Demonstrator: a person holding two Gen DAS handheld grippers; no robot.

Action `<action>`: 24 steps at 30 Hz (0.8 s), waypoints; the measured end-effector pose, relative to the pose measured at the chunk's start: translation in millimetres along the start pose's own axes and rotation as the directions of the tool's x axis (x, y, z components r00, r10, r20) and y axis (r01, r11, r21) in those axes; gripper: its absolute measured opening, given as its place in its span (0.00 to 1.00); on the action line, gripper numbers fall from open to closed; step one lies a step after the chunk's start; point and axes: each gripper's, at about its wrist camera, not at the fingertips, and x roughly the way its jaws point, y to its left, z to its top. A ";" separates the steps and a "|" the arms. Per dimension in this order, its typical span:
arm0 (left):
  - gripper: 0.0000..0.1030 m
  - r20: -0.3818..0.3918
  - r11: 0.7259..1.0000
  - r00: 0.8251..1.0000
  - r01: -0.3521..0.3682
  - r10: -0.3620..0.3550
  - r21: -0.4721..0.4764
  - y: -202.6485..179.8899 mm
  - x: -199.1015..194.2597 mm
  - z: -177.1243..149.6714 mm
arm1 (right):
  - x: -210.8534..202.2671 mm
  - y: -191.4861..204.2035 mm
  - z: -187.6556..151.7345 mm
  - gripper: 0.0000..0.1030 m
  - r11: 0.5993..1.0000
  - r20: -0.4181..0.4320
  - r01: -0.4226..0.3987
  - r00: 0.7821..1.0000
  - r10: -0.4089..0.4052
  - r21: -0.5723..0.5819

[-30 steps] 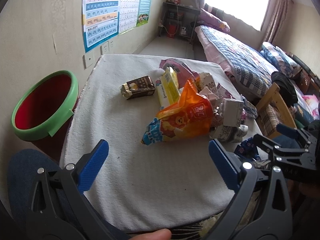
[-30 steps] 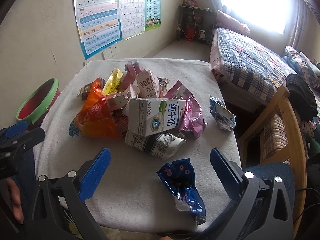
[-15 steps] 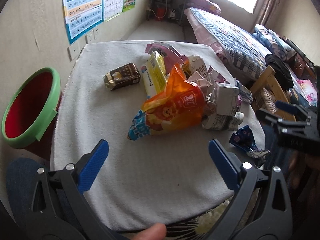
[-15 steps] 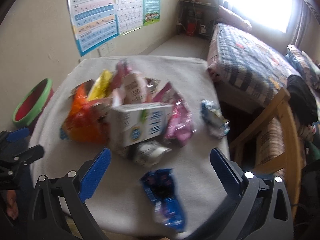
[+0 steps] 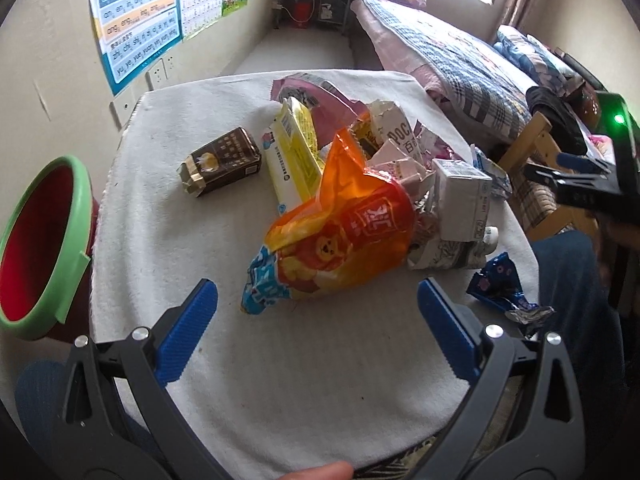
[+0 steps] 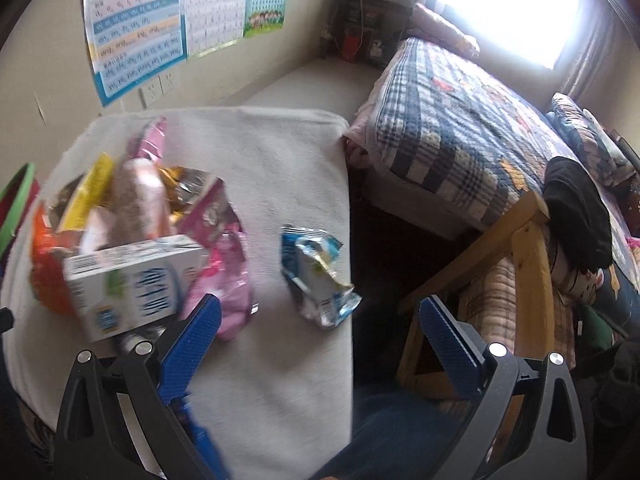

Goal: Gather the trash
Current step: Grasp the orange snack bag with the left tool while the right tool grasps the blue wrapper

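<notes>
A pile of trash lies on a white-covered table (image 5: 168, 184): an orange snack bag (image 5: 340, 236), a yellow packet (image 5: 296, 152), a brown pack (image 5: 222, 162), a white milk carton (image 5: 464, 204) and a dark blue wrapper (image 5: 500, 288). My left gripper (image 5: 316, 320) is open and empty, just short of the orange bag. My right gripper (image 6: 320, 340) is open and empty above the table's right edge, near a crumpled blue-and-silver wrapper (image 6: 316, 276). The milk carton (image 6: 132, 280) and a pink wrapper (image 6: 224, 264) lie left of it. The right gripper also shows in the left wrist view (image 5: 576, 180).
A red bin with a green rim (image 5: 40, 248) stands left of the table. A wooden chair (image 6: 516, 264) and a bed with a plaid quilt (image 6: 460, 128) are to the right. Posters (image 5: 136, 16) hang on the wall behind.
The left gripper has moved closer to the orange bag. The right gripper has swung right and forward toward the blue-and-silver wrapper; the dark blue wrapper has slipped below its view.
</notes>
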 end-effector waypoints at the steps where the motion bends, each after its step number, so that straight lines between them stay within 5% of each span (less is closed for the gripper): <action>1: 0.95 -0.005 1.000 1.000 0.001 -0.001 0.004 -0.7 2.6 0.7 | 8.6 -2.4 2.7 0.91 1.000 -0.016 -0.001 1.000 0.001 -0.009; 24: 0.92 -0.096 0.993 0.995 0.007 0.004 0.116 3.6 56.0 17.1 | 108.7 -2.9 14.2 0.64 0.995 -0.260 -0.103 0.961 0.095 -0.018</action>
